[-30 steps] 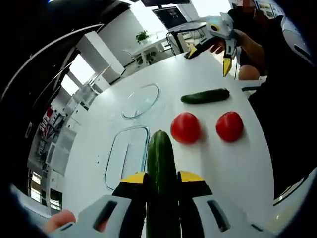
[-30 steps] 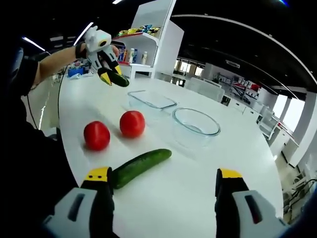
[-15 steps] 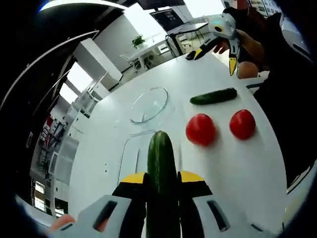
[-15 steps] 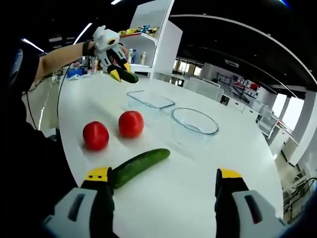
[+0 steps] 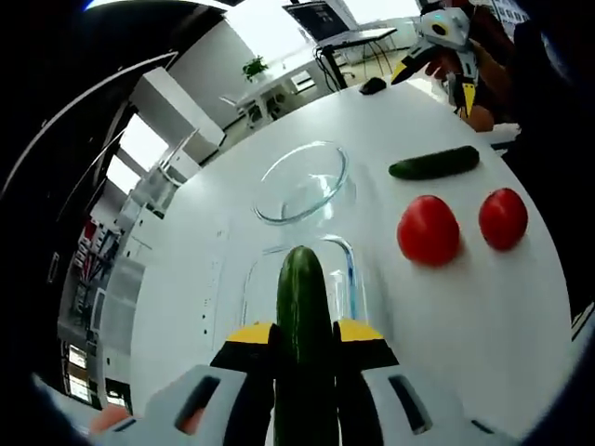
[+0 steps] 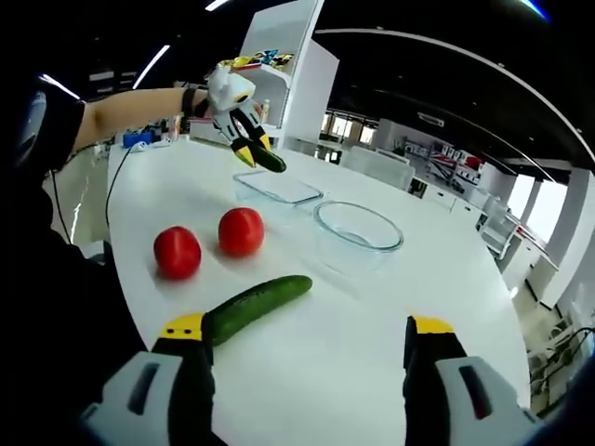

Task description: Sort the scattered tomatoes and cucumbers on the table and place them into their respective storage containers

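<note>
Left gripper point(image 5: 304, 336): jaws clamped on a cucumber point(image 5: 302, 307), which runs straight out ahead between the yellow tips. In the right gripper view the same left gripper point(image 6: 249, 149) hangs in the air above the rectangular dish.

Right gripper point(image 6: 307, 339): jaws wide apart, nothing between them; low over the table point(image 6: 372, 344).

Second cucumber point(image 6: 255, 306): lying on the table, one end just beside the right gripper's left jaw, the rest angling away ahead.

Tomatoes: two, near tomato point(image 6: 178, 252) and far tomato point(image 6: 241, 231), ahead and left of the right jaws, on the table, apart from each other.

Rectangular dish point(image 5: 346, 265): clear glass, directly beyond the held cucumber's tip; looks empty.

Round bowl point(image 6: 358, 228): clear glass, ahead between the right jaws, past the loose cucumber; looks empty.

Risk, release: height above the dish is hard to judge; let go from too high, the cucumber could bounce off the glass rim or roll out.

Risk, sorting: nothing marks which container takes what; the first drop fixes the choice.

Risk, right side: closing on the loose cucumber's end alone could let it pivot and slip.
</note>
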Motion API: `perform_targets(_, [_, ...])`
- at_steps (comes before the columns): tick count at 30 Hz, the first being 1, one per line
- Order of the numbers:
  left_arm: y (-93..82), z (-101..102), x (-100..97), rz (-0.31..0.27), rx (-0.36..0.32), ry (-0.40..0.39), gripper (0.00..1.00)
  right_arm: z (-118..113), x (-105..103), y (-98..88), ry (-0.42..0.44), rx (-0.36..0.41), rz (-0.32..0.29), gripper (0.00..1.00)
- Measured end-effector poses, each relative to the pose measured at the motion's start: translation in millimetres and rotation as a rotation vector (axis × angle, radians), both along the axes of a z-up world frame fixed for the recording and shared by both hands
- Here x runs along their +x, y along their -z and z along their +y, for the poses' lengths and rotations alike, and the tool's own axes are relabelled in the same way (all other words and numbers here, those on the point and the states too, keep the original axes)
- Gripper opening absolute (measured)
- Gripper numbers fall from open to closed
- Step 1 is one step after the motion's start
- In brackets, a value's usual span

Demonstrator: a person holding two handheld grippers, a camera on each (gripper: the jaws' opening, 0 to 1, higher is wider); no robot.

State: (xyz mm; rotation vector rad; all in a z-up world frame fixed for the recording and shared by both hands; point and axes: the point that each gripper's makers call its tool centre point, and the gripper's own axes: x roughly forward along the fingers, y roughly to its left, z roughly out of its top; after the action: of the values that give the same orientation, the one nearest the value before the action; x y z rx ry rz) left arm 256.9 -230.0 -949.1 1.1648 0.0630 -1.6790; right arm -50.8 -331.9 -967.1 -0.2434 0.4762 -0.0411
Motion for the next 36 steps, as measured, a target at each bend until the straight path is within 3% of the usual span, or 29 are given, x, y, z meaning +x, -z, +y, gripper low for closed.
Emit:
perform_targets(10, [31.7,-33.6,23.0,-0.003,0.021,0.026,0.23,-5.2,-4.3,12.8,0.009,0.019,0.026,0.82])
perform_targets(12, [43.6,-32.7,23.1,0.033,0.058,0.026,0.23,-6.2,-4.9,13.9,0.011,0.021,0.026,0.82])
perform_targets(18, [59.7,-42.3,36.4,0.03,0.039,0.001,0.23,-10.9,-7.7,22.5,0.023,0.034,0.045,0.82])
perform_targets(22, [63.5,-43.0,28.6,0.05,0.026,0.003,0.23,-11.5,-8.2,24.1,0.027,0.039,0.049,0.82])
perform_targets(24, [66.4,-42.4,31.8,0.005,0.03,0.0,0.23,-11.5,-8.7,23.8,0.028,0.041,0.047,0.82])
perform_targets(30, [76.4,-39.0,25.4,0.02,0.046,0.011,0.23,-13.5,-9.6,24.4,0.034,0.039,0.051,0.82])
perform_targets(36, [76.0,-43.1,18.0,0.043,0.012,0.025,0.23,-9.8,-7.7,22.8,0.022,0.041,0.046,0.82])
